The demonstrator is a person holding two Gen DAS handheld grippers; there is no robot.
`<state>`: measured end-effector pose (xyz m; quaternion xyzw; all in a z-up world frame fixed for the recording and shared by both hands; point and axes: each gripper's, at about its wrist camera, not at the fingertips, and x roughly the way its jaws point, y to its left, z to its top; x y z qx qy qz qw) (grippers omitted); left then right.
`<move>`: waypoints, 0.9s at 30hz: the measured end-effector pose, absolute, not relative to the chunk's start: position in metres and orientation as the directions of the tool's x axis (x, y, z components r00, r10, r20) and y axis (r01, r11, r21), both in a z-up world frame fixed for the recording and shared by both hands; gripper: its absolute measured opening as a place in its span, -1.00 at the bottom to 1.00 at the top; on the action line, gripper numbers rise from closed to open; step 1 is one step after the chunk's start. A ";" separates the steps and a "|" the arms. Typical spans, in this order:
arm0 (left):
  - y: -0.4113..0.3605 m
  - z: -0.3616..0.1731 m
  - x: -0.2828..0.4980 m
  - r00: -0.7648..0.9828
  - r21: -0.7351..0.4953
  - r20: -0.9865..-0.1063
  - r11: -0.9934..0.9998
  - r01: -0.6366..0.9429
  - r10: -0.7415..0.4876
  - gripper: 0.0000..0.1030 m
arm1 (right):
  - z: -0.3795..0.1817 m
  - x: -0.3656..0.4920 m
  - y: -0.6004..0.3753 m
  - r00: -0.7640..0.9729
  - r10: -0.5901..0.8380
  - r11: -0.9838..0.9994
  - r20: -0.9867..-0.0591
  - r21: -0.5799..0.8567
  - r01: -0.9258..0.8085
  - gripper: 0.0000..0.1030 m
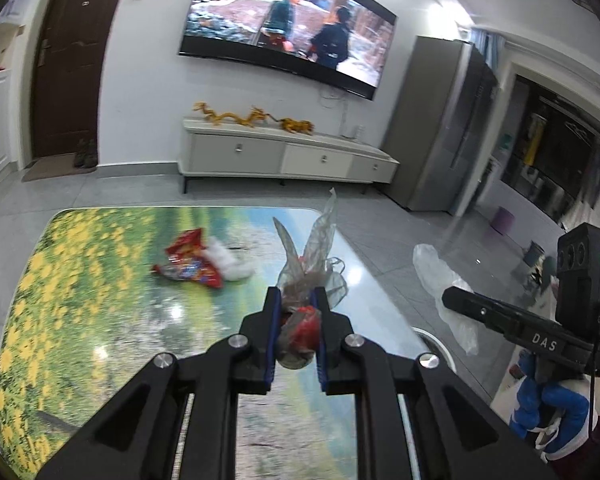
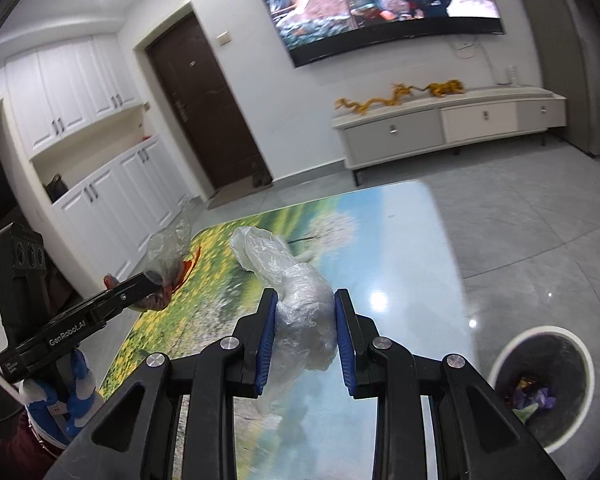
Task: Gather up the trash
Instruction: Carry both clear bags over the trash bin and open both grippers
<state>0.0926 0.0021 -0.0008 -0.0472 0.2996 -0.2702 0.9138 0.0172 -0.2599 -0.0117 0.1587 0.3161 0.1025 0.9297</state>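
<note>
left claw (image 1: 297, 300) pinching a clear bag (image 1: 308, 264) with something red inside, maybe a wrapper. right claw (image 2: 305, 312) pinching crumpled plastic (image 2: 300, 308). both above counter (image 1: 100, 300); bin (image 2: 540, 384) beside it.

- Right gripper (image 2: 305, 300) is clamping a crumpled clear bag (image 2: 300, 304) between its blue pads, above the table (image 2: 412, 280).
- Left gripper (image 2: 156, 278), at left, is pinching a clear wrapper (image 2: 168, 248) with red inside.
- Bin (image 2: 540, 384), lower right on the floor, is holding scraps.
</note>
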 end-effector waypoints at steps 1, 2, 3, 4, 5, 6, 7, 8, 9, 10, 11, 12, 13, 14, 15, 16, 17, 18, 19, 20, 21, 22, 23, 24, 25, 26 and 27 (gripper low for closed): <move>-0.005 0.000 0.092 0.667 -0.245 -0.524 0.844 0.478 -0.529 -0.72 | -0.012 0.014 -0.267 0.785 0.280 0.930 -0.553 0.360 -0.077 -0.46; -0.014 0.000 0.092 0.659 -0.240 -0.527 0.838 0.491 -0.537 -0.72 | -0.012 0.013 -0.274 0.789 0.269 0.930 -0.552 0.361 -0.065 -0.46; -0.022 0.000 0.092 0.651 -0.235 -0.532 0.832 0.502 -0.542 -0.72 | -0.013 0.010 -0.284 0.795 0.254 0.931 -0.551 0.363 -0.046 -0.46; -0.031 0.000 0.092 0.639 -0.231 -0.537 0.825 0.516 -0.550 -0.72 | -0.013 0.007 -0.290 0.798 0.245 0.930 -0.551 0.366 -0.032 -0.46; -0.040 -0.001 0.093 0.629 -0.227 -0.543 0.818 0.529 -0.557 -0.72 | -0.015 0.006 -0.296 0.801 0.235 0.929 -0.551 0.369 -0.019 -0.46; -0.046 -0.001 0.093 0.621 -0.223 -0.547 0.813 0.539 -0.562 -0.72 | -0.016 0.004 -0.303 0.804 0.222 0.929 -0.551 0.371 -0.002 -0.45; -0.057 -0.002 0.094 0.608 -0.216 -0.555 0.804 0.554 -0.568 -0.72 | -0.017 0.002 -0.311 0.807 0.209 0.928 -0.552 0.373 0.014 -0.45; -0.067 -0.003 0.094 0.596 -0.211 -0.562 0.796 0.567 -0.574 -0.72 | -0.019 0.001 -0.319 0.809 0.197 0.927 -0.553 0.375 0.030 -0.45; -0.075 -0.005 0.094 0.587 -0.208 -0.567 0.790 0.577 -0.578 -0.72 | -0.021 0.000 -0.326 0.810 0.187 0.925 -0.556 0.378 0.046 -0.45; -0.086 -0.006 0.095 0.572 -0.204 -0.576 0.780 0.591 -0.584 -0.72 | -0.023 -0.003 -0.333 0.811 0.180 0.923 -0.557 0.380 0.056 -0.45; -0.093 -0.008 0.096 0.561 -0.202 -0.583 0.774 0.601 -0.588 -0.72 | -0.026 -0.004 -0.340 0.810 0.169 0.922 -0.561 0.380 0.071 -0.45; -0.103 -0.010 0.097 0.548 -0.199 -0.591 0.765 0.612 -0.592 -0.72 | -0.028 -0.005 -0.346 0.810 0.156 0.921 -0.566 0.379 0.087 -0.45; -0.114 -0.012 0.097 0.535 -0.195 -0.600 0.757 0.623 -0.595 -0.72 | -0.031 -0.006 -0.354 0.808 0.145 0.919 -0.570 0.379 0.103 -0.45; -0.127 -0.016 0.098 0.516 -0.192 -0.613 0.747 0.637 -0.598 -0.72 | -0.035 -0.006 -0.361 0.806 0.135 0.916 -0.576 0.383 0.119 -0.45; -0.137 -0.019 0.100 0.502 -0.190 -0.623 0.739 0.646 -0.600 -0.72 | -0.038 -0.007 -0.368 0.804 0.128 0.913 -0.580 0.385 0.133 -0.45; -0.148 -0.023 0.102 0.483 -0.189 -0.636 0.729 0.658 -0.602 -0.72 | -0.043 -0.007 -0.376 0.801 0.118 0.909 -0.587 0.389 0.151 -0.45; -0.159 -0.027 0.103 0.467 -0.188 -0.647 0.719 0.669 -0.603 -0.72 | -0.046 -0.006 -0.381 0.797 0.111 0.905 -0.593 0.391 0.165 -0.45; -0.169 -0.030 0.104 0.452 -0.185 -0.657 0.711 0.679 -0.603 -0.72 | -0.052 -0.007 -0.392 0.792 0.101 0.899 -0.602 0.396 0.187 -0.45; -0.182 -0.034 0.104 0.436 -0.181 -0.669 0.701 0.690 -0.602 -0.72 | -0.058 -0.008 -0.398 0.789 0.096 0.895 -0.607 0.400 0.199 -0.45; -0.194 -0.038 0.104 0.420 -0.176 -0.680 0.690 0.702 -0.601 -0.72 | -0.062 -0.008 -0.405 0.785 0.088 0.889 -0.614 0.404 0.216 -0.45; -0.204 -0.041 0.104 0.408 -0.172 -0.689 0.682 0.711 -0.599 -0.72 | -0.068 -0.008 -0.414 0.779 0.080 0.883 -0.621 0.408 0.235 -0.45; -0.218 -0.046 0.105 0.390 -0.168 -0.701 0.671 0.723 -0.597 -0.72 | -0.073 -0.008 -0.423 0.774 0.072 0.876 -0.629 0.411 0.252 -0.45; -0.231 -0.051 0.106 0.374 -0.165 -0.713 0.660 0.733 -0.593 -0.72 | -0.080 -0.009 -0.433 0.767 0.065 0.866 -0.638 0.418 0.274 -0.45; -0.240 -0.054 0.107 0.361 -0.163 -0.722 0.653 0.739 -0.590 -0.72 | -0.087 -0.009 -0.442 0.761 0.061 0.858 -0.646 0.424 0.291 -0.45; -0.253 -0.061 0.108 0.344 -0.159 -0.736 0.644 0.748 -0.582 -0.72 | -0.091 -0.009 -0.448 0.756 0.058 0.851 -0.652 0.428 0.304 -0.45; -0.264 -0.066 0.109 0.329 -0.157 -0.749 0.636 0.756 -0.575 -0.72 | -0.099 -0.009 -0.457 0.748 0.056 0.841 -0.661 0.435 0.322 -0.44; -0.273 -0.071 0.109 0.316 -0.157 -0.758 0.630 0.761 -0.571 -0.72 | -0.105 -0.009 -0.464 0.742 0.054 0.834 -0.668 0.439 0.334 -0.44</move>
